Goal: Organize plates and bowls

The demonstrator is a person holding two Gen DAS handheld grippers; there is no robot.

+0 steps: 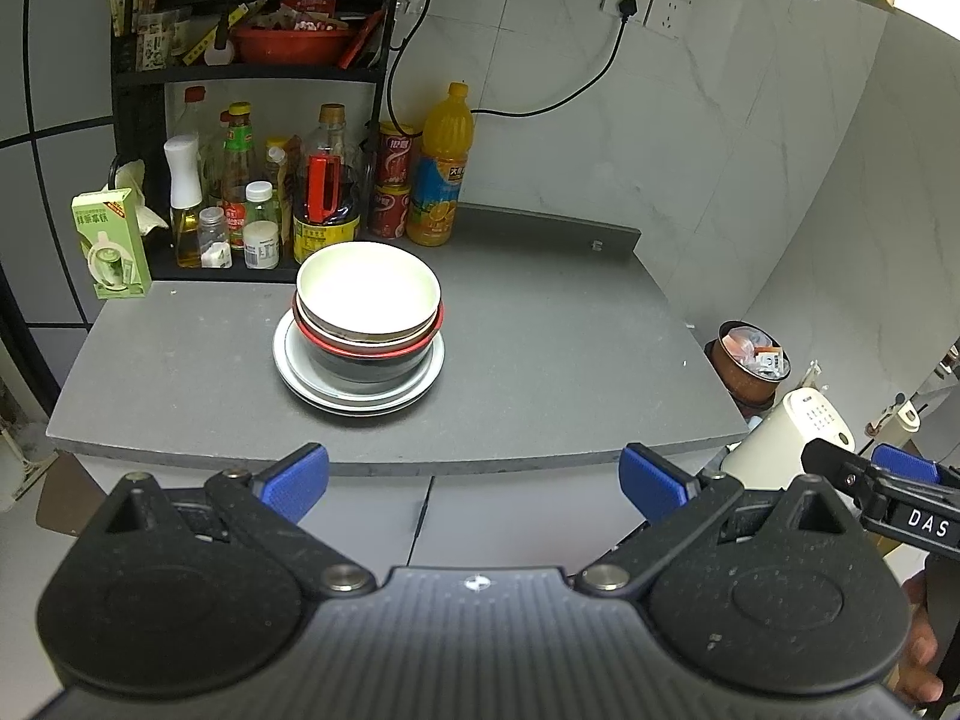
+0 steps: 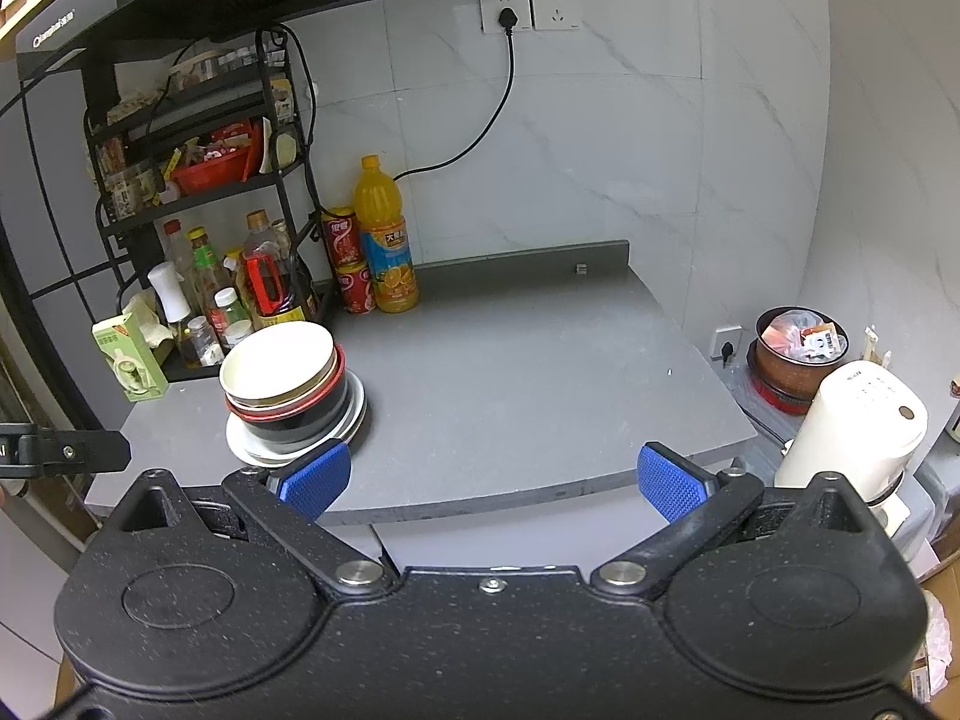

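Observation:
A stack of dishes stands on the grey counter (image 1: 540,360). A cream bowl (image 1: 367,289) is on top, nested in a red-rimmed black bowl (image 1: 366,354), which rests on white plates (image 1: 360,393). In the right wrist view the cream bowl (image 2: 277,363), black bowl (image 2: 300,420) and plates (image 2: 354,414) sit at the left. My left gripper (image 1: 474,483) is open, held in front of the counter edge, short of the stack. My right gripper (image 2: 495,477) is open too, off the counter front, to the right of the stack. Neither holds anything.
Bottles, cans and an orange juice bottle (image 1: 441,168) crowd the back left by a black shelf rack (image 1: 258,12). A green carton (image 1: 111,246) stands at the left edge. A brown bin (image 2: 798,354) and a white kettle (image 2: 852,432) sit right of the counter.

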